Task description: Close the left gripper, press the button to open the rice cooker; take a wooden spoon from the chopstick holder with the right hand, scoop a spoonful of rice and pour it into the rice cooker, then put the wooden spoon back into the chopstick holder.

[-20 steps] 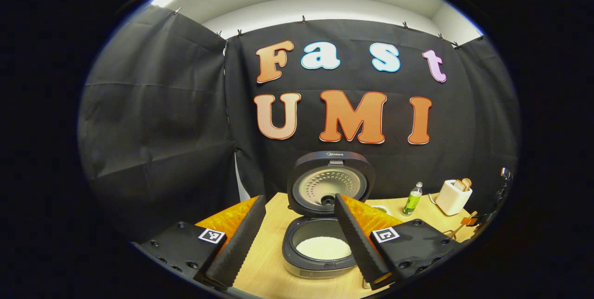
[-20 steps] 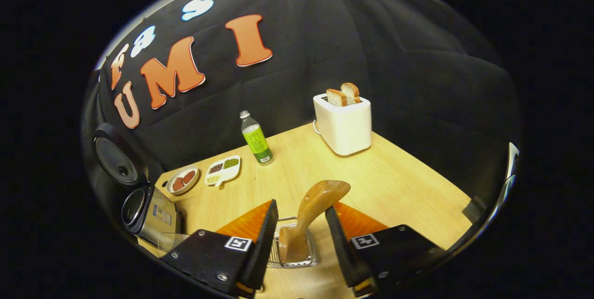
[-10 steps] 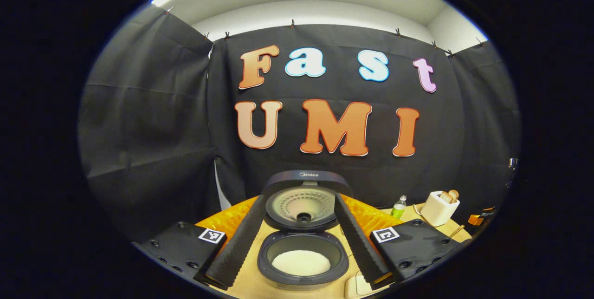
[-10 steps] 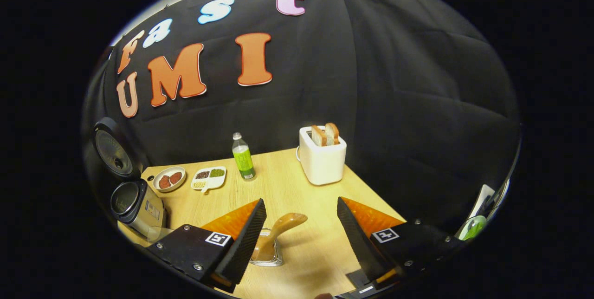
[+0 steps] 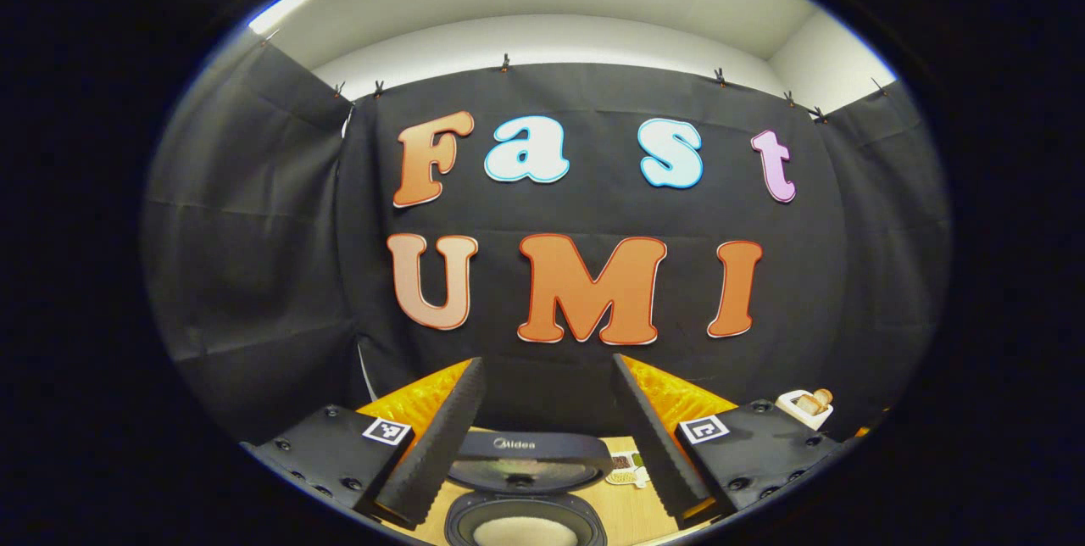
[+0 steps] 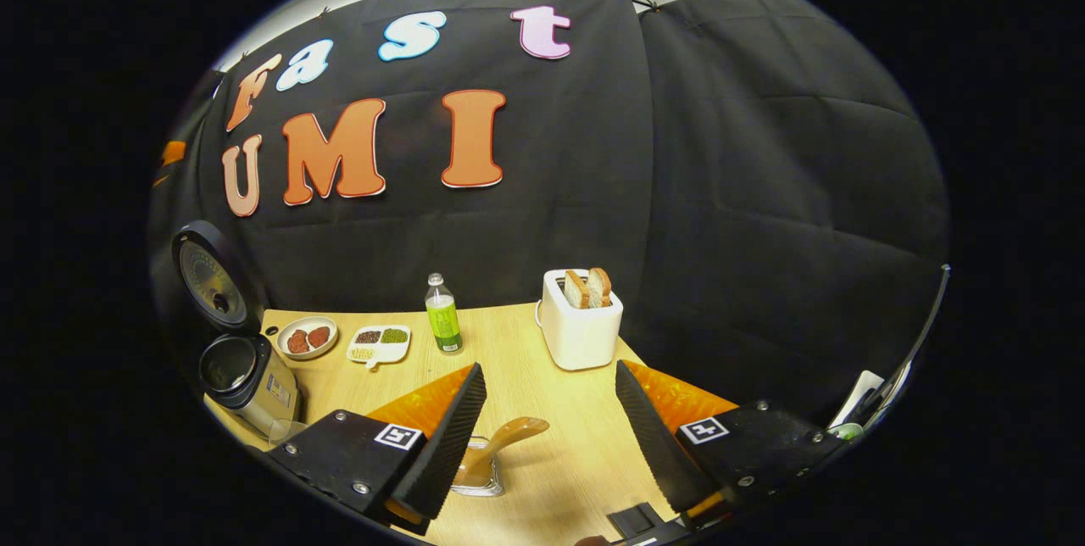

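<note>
Spoon (image 6: pixel 500 444) rests bowl-up in holder (image 6: pixel 476 478) on table (image 6: pixel 542 342), task apparently complete. Right gripper (image 6: pixel 547 436) spread wide, empty, above it. Left gripper (image 5: pixel 542 436) likewise agape, facing cooker (image 5: pixel 525 512), lid up, rice inside.

Both views are evenly bright and sharp at the centre. In the left gripper view a ceiling light (image 5: pixel 277 9) glares at top left. Fisheye distortion bends the edges. The wooden spoon (image 6: pixel 496 449) casts a soft shadow on the table (image 6: pixel 525 359).
</note>
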